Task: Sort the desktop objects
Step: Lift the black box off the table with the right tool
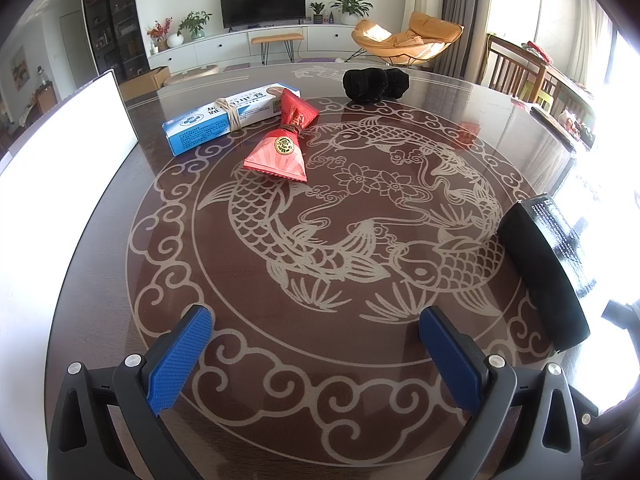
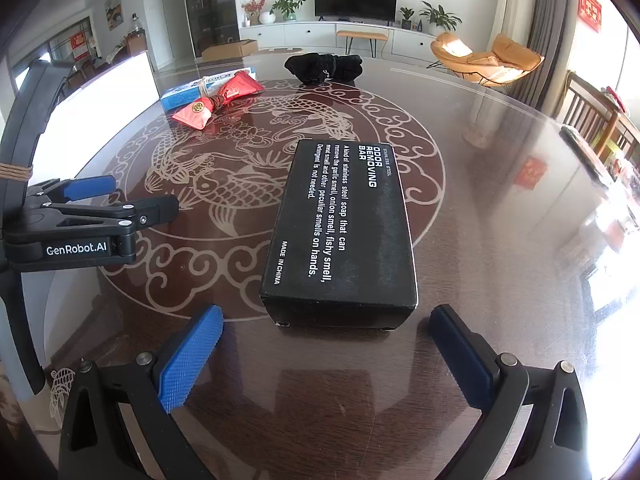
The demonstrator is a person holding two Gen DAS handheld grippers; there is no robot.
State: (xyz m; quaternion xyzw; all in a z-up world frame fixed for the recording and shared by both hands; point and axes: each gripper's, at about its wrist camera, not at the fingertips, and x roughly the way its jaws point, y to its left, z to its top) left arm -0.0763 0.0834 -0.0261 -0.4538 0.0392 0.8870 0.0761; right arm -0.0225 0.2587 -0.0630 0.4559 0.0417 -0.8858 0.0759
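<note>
A black box (image 2: 340,232) with white print lies flat on the round glass table (image 2: 480,208), just beyond my right gripper (image 2: 326,332), which stands wide open with nothing between its blue pads (image 2: 188,360). In the left wrist view the same box (image 1: 548,264) sits at the right. My left gripper (image 1: 316,344) is open over bare tabletop (image 1: 320,352); it also shows from the side (image 2: 100,196). Far across lie a blue and white carton (image 1: 228,116) tied with twine, a red bow-shaped packet (image 1: 284,140) and a black fabric bundle (image 1: 376,84).
A white panel (image 1: 60,160) stands at the table's left edge. Wooden chairs (image 1: 516,72) and a cluttered side table stand to the right. Behind the table are a TV cabinet, plants and an orange lounge chair (image 1: 404,40).
</note>
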